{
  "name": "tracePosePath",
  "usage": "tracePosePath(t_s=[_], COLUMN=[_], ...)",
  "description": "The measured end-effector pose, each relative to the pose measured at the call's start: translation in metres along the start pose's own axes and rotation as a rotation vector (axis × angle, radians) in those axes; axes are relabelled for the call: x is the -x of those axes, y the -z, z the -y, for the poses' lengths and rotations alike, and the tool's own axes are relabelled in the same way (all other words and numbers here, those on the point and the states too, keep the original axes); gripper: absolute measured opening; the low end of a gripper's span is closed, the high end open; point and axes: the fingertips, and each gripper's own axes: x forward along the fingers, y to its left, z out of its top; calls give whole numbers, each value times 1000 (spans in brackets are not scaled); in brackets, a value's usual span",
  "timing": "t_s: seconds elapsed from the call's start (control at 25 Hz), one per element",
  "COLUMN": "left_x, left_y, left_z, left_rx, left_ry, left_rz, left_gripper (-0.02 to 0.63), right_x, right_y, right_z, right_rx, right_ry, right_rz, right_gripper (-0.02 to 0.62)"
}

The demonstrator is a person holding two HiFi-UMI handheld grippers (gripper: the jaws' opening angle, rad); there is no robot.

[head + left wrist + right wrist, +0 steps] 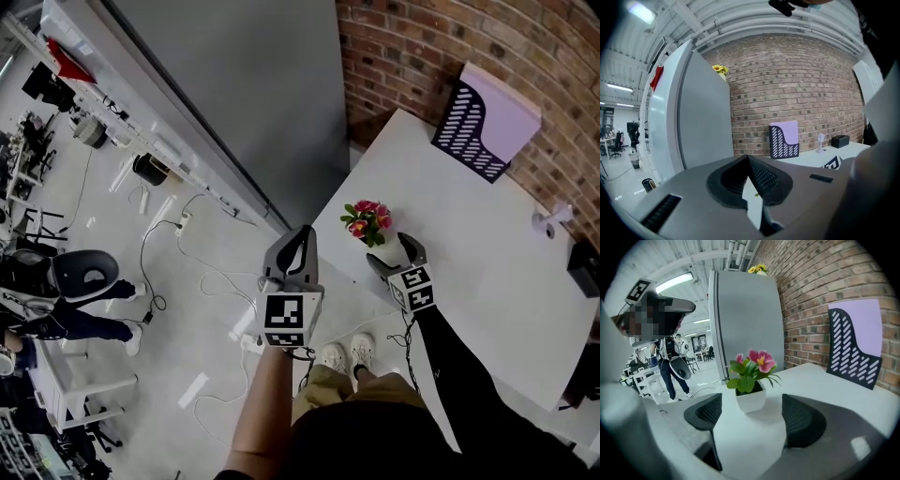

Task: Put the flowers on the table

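I am holding my right gripper (751, 420) released, jaws wide apart. The flowers (751, 376) are standing upright in their white pot on the table (450, 216), near its edge, just ahead of the gap and untouched. I am holding my left gripper (302, 232) clenched and empty beside the table.
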Motion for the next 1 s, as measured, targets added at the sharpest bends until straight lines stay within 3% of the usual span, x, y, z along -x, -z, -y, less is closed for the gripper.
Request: tracePosePath(t_s=[0.48,1.0], left_x=[17,45], left_y=[-45,-78], left_z=[31,49], left_rx=[-15,-21], left_ry=[46,62], left_rz=[79,128], left_gripper=[8,8], right_x=[84,165], right_y=[-95,-176], right_z=[0,-24], right_rx=[42,102], right_ry=[70,84], right_rz=[196,384], right_gripper=[393,393])
